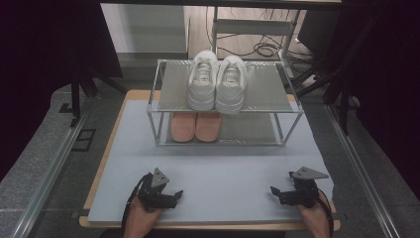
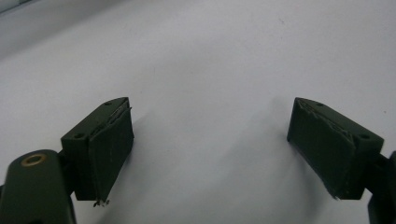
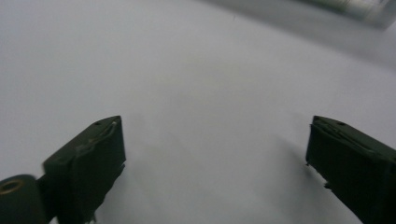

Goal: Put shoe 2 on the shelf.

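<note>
Pale grey mat over the counter [image 1: 213, 173], with a two-tier metal rack [image 1: 277, 94] at the back: white sneakers [image 1: 218, 82] on top, pink slippers [image 1: 195, 126] below. From the high view, left gripper [image 1: 174, 197] and right gripper [image 1: 275, 193] rest near the front edge, well apart from the rack. Left gripper view: jaws wide apart, nothing between. Right gripper view: same. Sneakers look light and fairly stiff, so I'd pinch the heel collar.

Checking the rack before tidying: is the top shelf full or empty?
Neither: the two-tier metal shoe rack holds one pair of white sneakers on top, soles down, with bare shelf on both sides.
</note>
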### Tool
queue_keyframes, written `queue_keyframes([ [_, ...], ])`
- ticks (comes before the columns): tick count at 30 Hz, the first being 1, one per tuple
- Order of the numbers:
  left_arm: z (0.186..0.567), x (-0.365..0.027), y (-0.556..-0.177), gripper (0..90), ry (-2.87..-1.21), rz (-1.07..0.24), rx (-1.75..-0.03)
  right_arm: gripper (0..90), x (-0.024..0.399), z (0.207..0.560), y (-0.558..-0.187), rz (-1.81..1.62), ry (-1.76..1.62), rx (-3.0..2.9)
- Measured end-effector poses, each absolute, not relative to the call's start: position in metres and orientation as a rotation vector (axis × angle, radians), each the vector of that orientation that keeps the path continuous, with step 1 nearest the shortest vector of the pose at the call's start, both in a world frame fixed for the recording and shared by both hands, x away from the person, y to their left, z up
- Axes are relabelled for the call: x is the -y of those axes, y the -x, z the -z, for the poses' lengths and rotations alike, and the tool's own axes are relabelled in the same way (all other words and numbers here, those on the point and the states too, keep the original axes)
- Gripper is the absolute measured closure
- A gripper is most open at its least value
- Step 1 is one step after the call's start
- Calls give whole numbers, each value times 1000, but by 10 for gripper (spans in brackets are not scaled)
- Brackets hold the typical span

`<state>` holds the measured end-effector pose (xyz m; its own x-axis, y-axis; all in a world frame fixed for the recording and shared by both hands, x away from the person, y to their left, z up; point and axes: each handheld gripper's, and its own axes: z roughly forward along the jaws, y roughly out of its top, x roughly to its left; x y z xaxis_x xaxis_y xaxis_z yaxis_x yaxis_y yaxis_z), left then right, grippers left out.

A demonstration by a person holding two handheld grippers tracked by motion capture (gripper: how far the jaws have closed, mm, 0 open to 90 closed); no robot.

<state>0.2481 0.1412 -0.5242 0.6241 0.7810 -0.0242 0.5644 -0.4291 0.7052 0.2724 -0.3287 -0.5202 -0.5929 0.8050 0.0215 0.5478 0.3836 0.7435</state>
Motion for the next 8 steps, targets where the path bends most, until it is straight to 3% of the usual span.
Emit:
queue_keyframes([
  [8, 524, -141, -248, 144, -2154, -403, -1049, 69, 324, 522, -273, -995, -1157, -2333],
])
